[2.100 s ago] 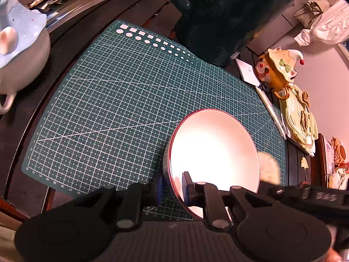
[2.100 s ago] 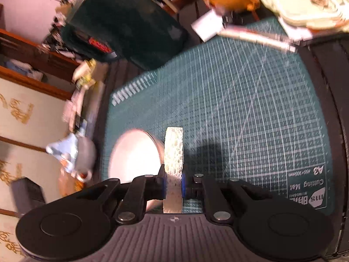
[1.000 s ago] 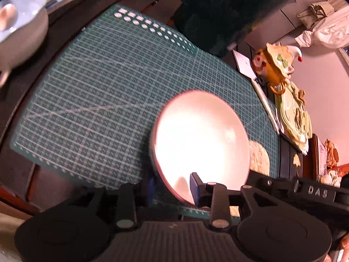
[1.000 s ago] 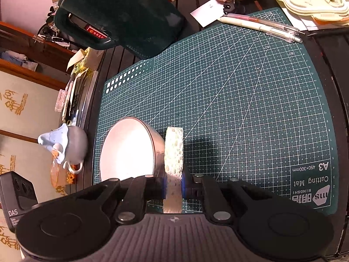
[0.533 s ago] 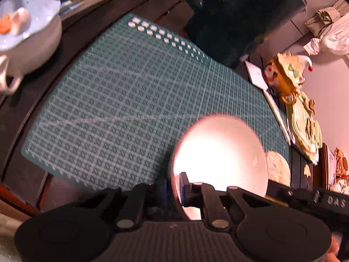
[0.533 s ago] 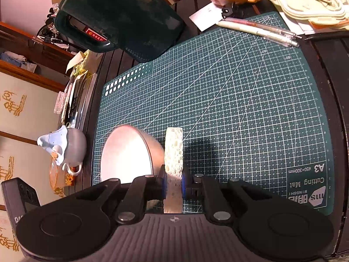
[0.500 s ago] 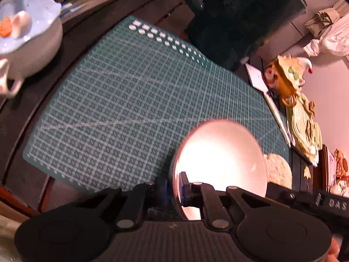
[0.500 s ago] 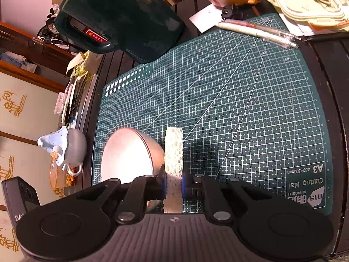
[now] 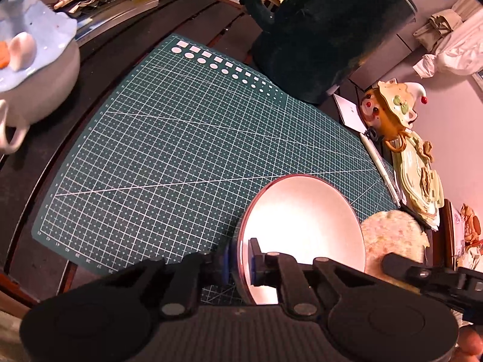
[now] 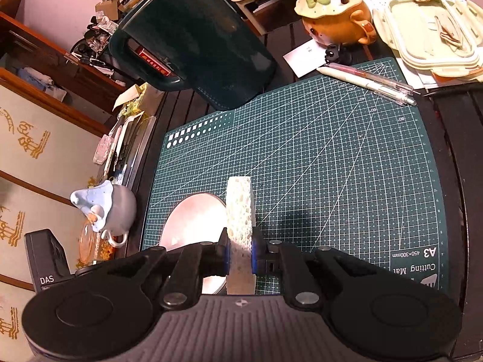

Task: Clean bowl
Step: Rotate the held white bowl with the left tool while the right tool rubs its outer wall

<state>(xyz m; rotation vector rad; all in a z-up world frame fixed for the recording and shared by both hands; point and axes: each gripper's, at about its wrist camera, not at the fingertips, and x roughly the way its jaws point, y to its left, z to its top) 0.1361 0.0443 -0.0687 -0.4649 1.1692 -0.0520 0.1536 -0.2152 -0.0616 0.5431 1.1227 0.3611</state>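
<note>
On the bowl [image 9: 302,223] rim, left claw [image 9: 240,264] now clamped; right claw [image 10: 240,255] still gripping sponge [image 10: 239,208].

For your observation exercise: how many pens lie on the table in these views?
2, lying side by side at the cutting mat's far right corner: a white pen and a clear pinkish pen touching it. Clutter may hide others.

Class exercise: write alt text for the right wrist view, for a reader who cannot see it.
The right gripper clamps an upright white sponge just right of a metal bowl on a green cutting mat. A dark green jug stands behind.
</note>
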